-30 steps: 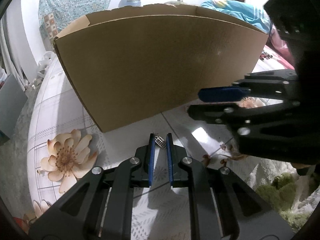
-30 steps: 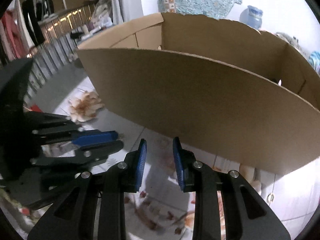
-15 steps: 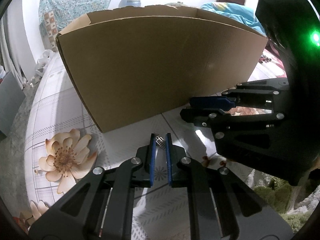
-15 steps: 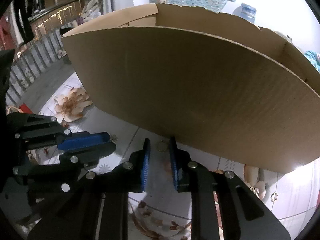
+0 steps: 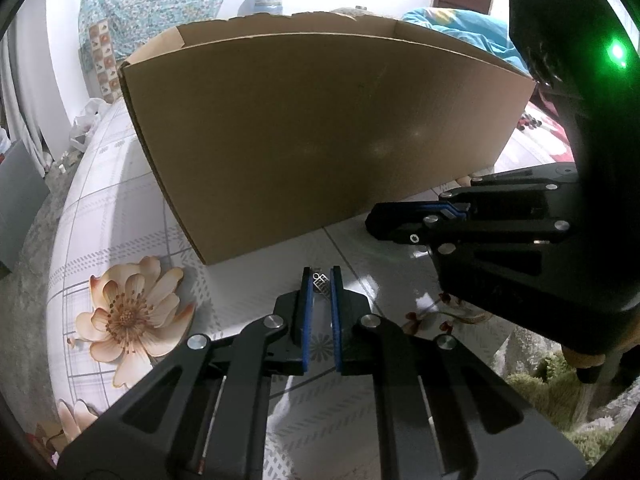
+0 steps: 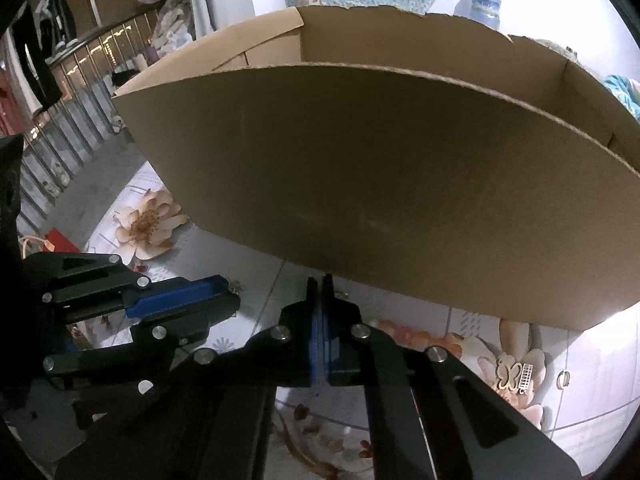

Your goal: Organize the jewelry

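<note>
My left gripper (image 5: 320,274) is shut on a small silver lattice earring (image 5: 321,282), held just above the floral tablecloth in front of an open cardboard box (image 5: 320,132). My right gripper (image 6: 320,280) has its pads pressed together low at the foot of the box (image 6: 400,184); a small piece of jewelry was between them a moment ago and I cannot see it now. The right gripper also shows in the left wrist view (image 5: 376,222), to the right. A butterfly pendant (image 6: 507,371) and a silver ladder earring (image 6: 526,378) lie on the cloth at the right.
The floral tablecloth (image 5: 120,216) covers the table. A small ring-like piece (image 6: 565,379) lies at the far right. The left gripper (image 6: 224,292) is close on the right gripper's left. A green mat (image 5: 552,384) lies off the table's right edge.
My right gripper moved down to the box's foot and closed from open to shut around a small piece. My left gripper kept holding the earring and barely moved.
</note>
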{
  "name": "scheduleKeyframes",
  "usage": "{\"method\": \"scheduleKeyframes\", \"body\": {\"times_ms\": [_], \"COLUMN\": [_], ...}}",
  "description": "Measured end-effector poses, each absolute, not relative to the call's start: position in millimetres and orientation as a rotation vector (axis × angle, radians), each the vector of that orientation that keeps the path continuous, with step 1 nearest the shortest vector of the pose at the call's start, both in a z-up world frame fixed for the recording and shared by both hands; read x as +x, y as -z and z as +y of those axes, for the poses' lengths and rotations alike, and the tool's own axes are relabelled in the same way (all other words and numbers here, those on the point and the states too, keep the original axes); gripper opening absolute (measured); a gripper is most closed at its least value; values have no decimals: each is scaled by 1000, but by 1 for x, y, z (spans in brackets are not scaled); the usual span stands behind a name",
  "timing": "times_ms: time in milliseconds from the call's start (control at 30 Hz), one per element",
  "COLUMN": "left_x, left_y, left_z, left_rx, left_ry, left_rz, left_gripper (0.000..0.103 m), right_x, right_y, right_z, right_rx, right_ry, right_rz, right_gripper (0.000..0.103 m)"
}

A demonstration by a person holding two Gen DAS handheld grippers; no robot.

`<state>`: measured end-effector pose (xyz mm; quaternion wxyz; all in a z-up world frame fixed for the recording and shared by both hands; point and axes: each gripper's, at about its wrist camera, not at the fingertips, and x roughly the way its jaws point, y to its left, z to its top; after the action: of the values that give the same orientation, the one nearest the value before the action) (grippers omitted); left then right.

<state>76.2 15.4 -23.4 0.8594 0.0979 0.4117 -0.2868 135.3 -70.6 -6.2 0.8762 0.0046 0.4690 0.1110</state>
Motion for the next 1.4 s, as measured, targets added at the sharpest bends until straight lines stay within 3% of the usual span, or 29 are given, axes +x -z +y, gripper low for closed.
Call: {"method": "scheduleKeyframes", "body": {"times_ms": [400, 467, 533, 600, 667, 967, 1400], "left_x": [77, 77, 76, 76, 76, 76, 75], "left_y": [23, 24, 24, 24, 24, 24, 26], "left_z": [16, 16, 17, 17, 17, 17, 14], "left_rx": [199, 201, 203, 202, 202, 202, 201], "left_ry": [596, 596, 596, 596, 596, 597, 601], "left_rz": [863, 862, 862, 862, 863, 861, 856], "left_gripper": [7, 3, 1, 1, 1, 1, 0], "right_x": [117, 116, 118, 120, 121, 130, 133], "right_y": [-4, -4, -4, -2, 0, 10, 9], "right_z": [-70, -70, -72, -73, -73, -67, -63], "right_rx": [39, 26, 17, 6, 2, -52, -89], "right_ry": [-260, -257, -244, -230, -223, -230, -277], "right_rz": [967, 969, 969, 975, 976, 997, 1006], "right_gripper": [2, 2, 7, 25, 28, 27, 4]}}
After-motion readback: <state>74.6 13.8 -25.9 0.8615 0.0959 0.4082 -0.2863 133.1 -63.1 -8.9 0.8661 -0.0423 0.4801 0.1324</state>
